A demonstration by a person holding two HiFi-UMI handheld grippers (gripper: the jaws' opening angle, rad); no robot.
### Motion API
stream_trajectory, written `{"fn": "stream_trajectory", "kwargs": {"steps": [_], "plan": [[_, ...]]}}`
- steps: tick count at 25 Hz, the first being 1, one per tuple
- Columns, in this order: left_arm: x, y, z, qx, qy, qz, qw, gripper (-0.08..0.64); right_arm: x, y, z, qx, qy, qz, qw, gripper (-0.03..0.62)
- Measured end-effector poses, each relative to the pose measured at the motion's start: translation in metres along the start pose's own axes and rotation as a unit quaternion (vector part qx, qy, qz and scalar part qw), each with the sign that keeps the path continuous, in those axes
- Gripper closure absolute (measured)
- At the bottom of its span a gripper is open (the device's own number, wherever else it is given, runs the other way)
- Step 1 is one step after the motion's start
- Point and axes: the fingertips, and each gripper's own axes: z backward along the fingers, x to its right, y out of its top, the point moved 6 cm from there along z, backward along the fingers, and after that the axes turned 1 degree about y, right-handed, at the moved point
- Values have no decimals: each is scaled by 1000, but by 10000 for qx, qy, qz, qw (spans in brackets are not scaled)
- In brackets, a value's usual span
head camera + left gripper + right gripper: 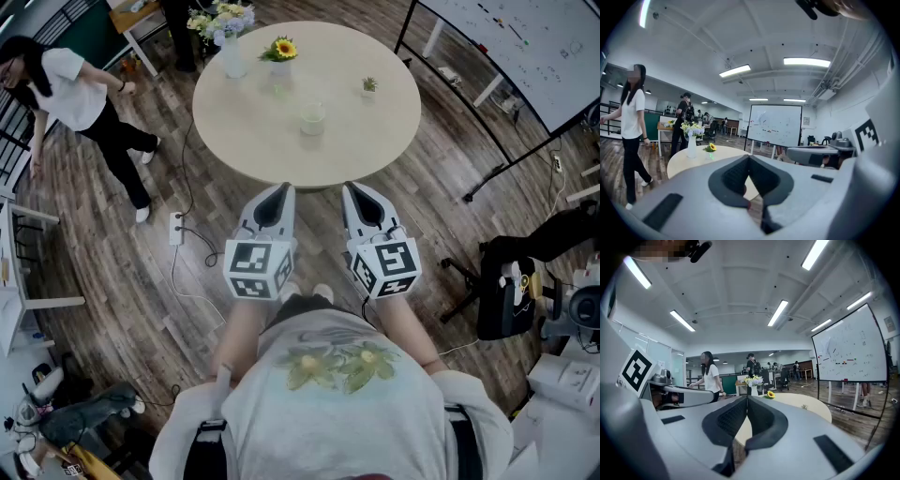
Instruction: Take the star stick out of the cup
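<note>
A small clear cup (312, 117) stands near the middle of the round beige table (375, 141). Whether the star stick is in it I cannot make out at this distance. My left gripper (280, 190) and right gripper (355, 189) are held side by side just short of the table's near edge, well back from the cup. Both are empty, with the jaws closed tip to tip. In the left gripper view the left gripper (749, 157) points at the table (689, 161). The right gripper (747, 398) faces the table (811, 406) too. The cup is hidden in both gripper views.
On the table's far side are a white vase of flowers (231, 49), a sunflower pot (281, 50) and a tiny plant (369, 85). A person in a white shirt (70, 94) stands at the left. A whiteboard (525, 42), black chair (502, 281) and floor power strip (175, 228) surround the table.
</note>
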Motion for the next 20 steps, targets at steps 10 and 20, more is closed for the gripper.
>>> {"fn": "stream_trajectory", "kwargs": {"steps": [10,20], "plan": [[15,-5,-8,-83,74,20,9999,557,17,3,0,34,213,80,9997,574],[17,-17,-21,-166,276,157,9994,557,52,3,-9,7,160,-155,9998,349]]}}
